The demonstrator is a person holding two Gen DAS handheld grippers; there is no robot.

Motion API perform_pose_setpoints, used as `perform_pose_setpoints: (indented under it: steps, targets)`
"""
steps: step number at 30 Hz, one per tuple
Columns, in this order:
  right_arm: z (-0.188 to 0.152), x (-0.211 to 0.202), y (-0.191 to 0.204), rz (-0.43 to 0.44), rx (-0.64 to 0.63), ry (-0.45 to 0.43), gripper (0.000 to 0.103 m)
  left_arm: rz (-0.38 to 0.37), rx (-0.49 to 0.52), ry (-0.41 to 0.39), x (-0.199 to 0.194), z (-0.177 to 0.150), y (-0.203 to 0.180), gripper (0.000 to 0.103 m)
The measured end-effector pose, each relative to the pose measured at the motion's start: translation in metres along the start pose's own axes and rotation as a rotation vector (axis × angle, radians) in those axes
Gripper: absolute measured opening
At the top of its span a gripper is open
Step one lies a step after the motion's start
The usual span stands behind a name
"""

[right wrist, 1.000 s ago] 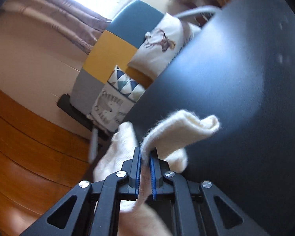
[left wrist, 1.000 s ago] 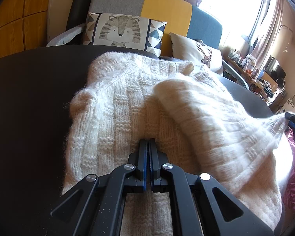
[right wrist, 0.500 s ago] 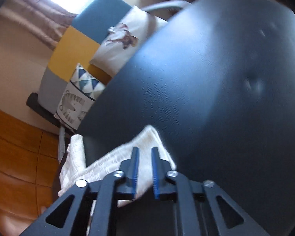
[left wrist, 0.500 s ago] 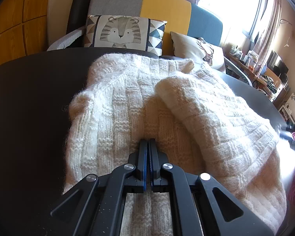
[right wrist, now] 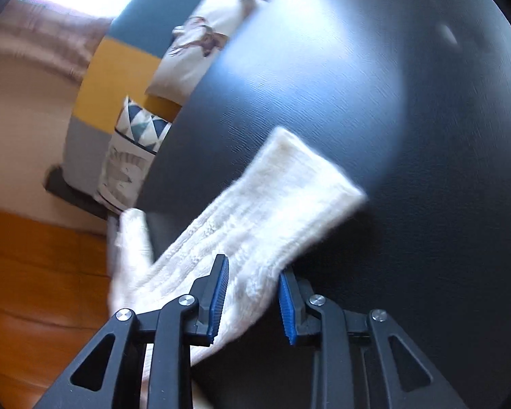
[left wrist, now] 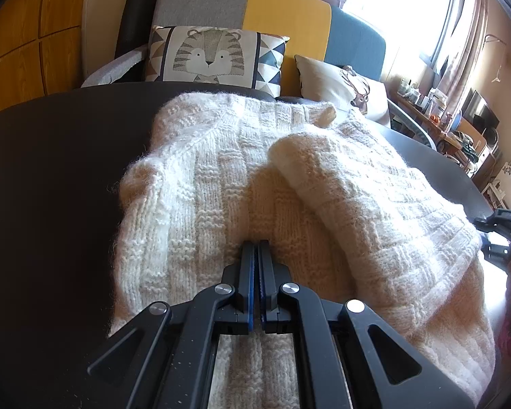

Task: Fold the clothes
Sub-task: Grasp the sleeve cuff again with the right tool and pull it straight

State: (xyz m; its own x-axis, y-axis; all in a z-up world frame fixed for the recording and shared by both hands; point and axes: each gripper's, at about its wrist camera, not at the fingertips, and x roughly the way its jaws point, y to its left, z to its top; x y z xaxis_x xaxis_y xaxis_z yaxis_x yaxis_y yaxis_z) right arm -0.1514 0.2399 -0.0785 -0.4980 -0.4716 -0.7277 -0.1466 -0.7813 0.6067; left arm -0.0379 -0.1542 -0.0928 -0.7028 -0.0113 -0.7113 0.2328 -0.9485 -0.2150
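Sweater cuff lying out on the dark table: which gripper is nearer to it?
Right. The right gripper straddles the sleeve just behind the cuff, jaws open. The left gripper rests shut on the sweater body.

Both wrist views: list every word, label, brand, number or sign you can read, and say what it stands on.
None can be read.
Tiger cushion: a picture only, no lettering.
Deer cushion: a picture only, no lettering.
Cream knitted sweater: no tag or label shows.
Items on the far sideboard: too small to read.
Fingers of either gripper: no marking.
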Motion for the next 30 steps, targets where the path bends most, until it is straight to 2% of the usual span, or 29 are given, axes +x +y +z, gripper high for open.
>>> perform_pose_setpoints:
  steps: [1,2,6,10,15,21,30]
  targets:
    - [0.0,0.003,0.011,-0.052,-0.089,-0.014,0.019,-0.003,-0.003,0.0,0.0,0.0,0.0,0.002]
    - [-0.001,0.009,0.023,-0.112,-0.188,-0.016,0.008,-0.007,-0.006,0.0,0.0,0.0,0.001,0.002]
    - [0.0,0.013,0.054,-0.307,-0.498,-0.073,0.006,-0.013,-0.011,0.001,0.0,0.0,0.001,0.002]
    - [0.017,0.004,0.059,-0.396,-0.62,-0.133,0.006,-0.008,-0.007,0.0,0.0,0.0,0.0,0.002]
    - [0.05,-0.008,0.039,-0.524,-0.656,-0.197,0.006,-0.01,-0.009,0.001,0.0,0.0,0.001,0.002]
    - [0.097,-0.016,-0.017,-0.643,-0.572,-0.215,0.006,-0.009,-0.005,0.001,0.0,0.0,0.001,0.002]
    - [0.141,-0.037,-0.089,-0.794,-0.519,-0.236,0.006,0.001,0.003,0.0,0.001,0.0,-0.001,0.002]
